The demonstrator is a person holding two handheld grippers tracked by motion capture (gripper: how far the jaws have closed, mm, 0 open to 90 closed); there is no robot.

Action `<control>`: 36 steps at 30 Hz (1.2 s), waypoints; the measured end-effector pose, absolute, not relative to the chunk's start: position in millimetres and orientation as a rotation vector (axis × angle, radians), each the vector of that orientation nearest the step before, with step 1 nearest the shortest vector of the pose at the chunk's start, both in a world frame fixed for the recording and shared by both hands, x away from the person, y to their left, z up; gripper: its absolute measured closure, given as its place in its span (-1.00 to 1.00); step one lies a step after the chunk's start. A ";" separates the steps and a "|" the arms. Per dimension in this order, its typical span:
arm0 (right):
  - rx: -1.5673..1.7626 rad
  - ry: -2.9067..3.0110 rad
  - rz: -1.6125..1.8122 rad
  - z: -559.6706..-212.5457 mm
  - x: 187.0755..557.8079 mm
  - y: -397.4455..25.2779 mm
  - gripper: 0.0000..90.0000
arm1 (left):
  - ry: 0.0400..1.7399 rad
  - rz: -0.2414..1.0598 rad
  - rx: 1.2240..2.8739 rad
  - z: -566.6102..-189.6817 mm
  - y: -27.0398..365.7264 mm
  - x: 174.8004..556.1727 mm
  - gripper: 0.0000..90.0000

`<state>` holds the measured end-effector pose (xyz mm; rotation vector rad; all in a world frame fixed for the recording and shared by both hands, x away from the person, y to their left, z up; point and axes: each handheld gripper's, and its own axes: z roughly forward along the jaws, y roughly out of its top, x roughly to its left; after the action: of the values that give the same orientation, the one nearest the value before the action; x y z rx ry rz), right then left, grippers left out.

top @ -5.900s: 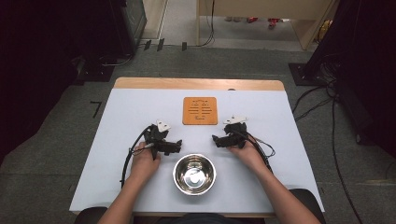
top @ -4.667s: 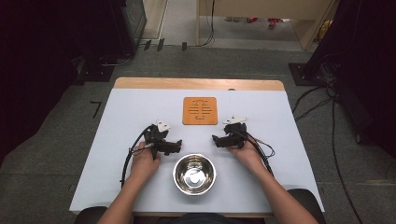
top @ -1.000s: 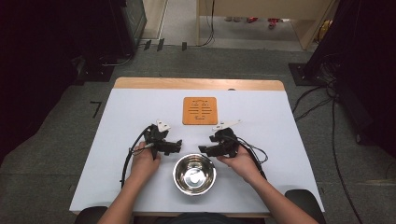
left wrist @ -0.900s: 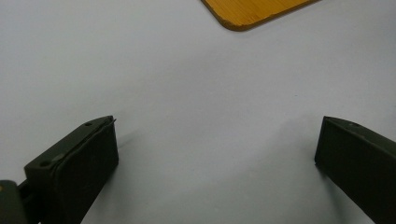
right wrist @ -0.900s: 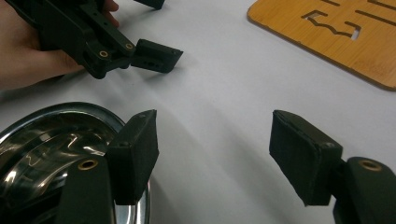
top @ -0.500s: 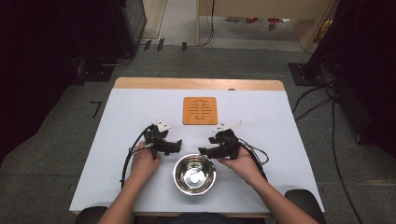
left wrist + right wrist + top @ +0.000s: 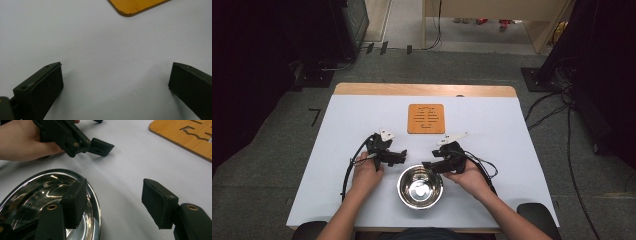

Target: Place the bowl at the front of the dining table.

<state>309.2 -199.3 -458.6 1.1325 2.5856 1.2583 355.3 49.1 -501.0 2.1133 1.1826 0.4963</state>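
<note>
Over steel bowl (image 7: 37, 195) rim, right gripper (image 7: 115, 202) jaws spread, straddling

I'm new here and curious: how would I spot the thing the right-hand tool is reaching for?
Start at the white table and look to its near edge, between the person's two hands. There sits a round, shiny steel bowl, unlike the flat orange wooden square farther back; the right gripper has one finger above its rim.

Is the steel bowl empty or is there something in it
Empty. The bowl stands upright, and the high view shows only bare shiny metal inside. The right gripper is open, one jaw over the rim, holding nothing.
</note>
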 end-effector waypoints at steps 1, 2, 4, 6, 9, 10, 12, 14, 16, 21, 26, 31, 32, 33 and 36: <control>1.128 2.591 1.260 -458.8 308.7 -198.6 -0.16 | 1.183 0.496 2.113 -501.0 49.1 355.3 -1.00; 1.121 2.594 1.260 -459.0 308.2 -197.9 -0.15 | 1.183 0.496 2.113 -501.0 49.1 355.2 -1.00; 1.111 2.602 1.264 -459.4 307.2 -196.5 -0.14 | 1.183 0.496 2.113 -501.0 49.1 355.2 -1.00; 1.101 2.611 1.268 -460.1 306.5 -195.3 -0.12 | 1.183 0.496 2.113 -501.0 49.1 355.2 -1.00; 1.099 2.620 1.269 -460.7 305.3 -193.8 -0.09 | 1.183 0.496 2.113 -501.0 49.1 355.3 -1.00; 1.097 2.623 1.271 -461.2 305.1 -193.2 -0.08 | 1.183 0.496 2.113 -501.0 49.1 355.2 -1.00; 1.092 2.633 1.266 -462.1 304.4 -191.5 -0.03 | 1.183 0.496 2.113 -501.0 49.1 355.2 -1.00; 1.074 2.643 1.260 -463.3 304.0 -189.5 0.01 | 1.183 0.496 2.113 -501.0 49.1 355.2 -1.00; 1.052 2.655 1.252 -464.8 303.5 -187.2 0.05 | 1.183 0.496 2.112 -501.0 49.1 355.2 -1.00; 1.037 2.677 1.237 -467.2 302.5 -183.7 0.16 | 1.183 0.496 2.113 -501.0 49.1 355.2 -1.00; 1.004 2.690 1.201 -470.2 302.5 -181.4 0.27 | 1.183 0.496 2.113 -501.0 49.1 355.2 -1.00; 0.989 2.732 1.211 -472.9 304.5 -180.9 0.38 | 1.183 0.496 2.113 -501.0 49.1 355.2 -1.00; 0.985 2.740 1.204 -473.4 304.5 -180.6 0.39 | 1.183 0.496 2.113 -501.0 49.1 355.2 -1.00; 0.979 2.751 1.198 -474.4 304.6 -180.0 0.40 | 1.183 0.496 2.113 -501.0 49.1 355.2 -1.00; 0.974 2.771 1.201 -475.7 304.8 -179.0 0.46 | 1.183 0.496 2.113 -501.0 49.1 355.2 -1.00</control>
<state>304.8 -179.0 -475.7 0.9737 2.7707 1.2015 355.2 49.1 -501.0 2.1133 1.1830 0.4962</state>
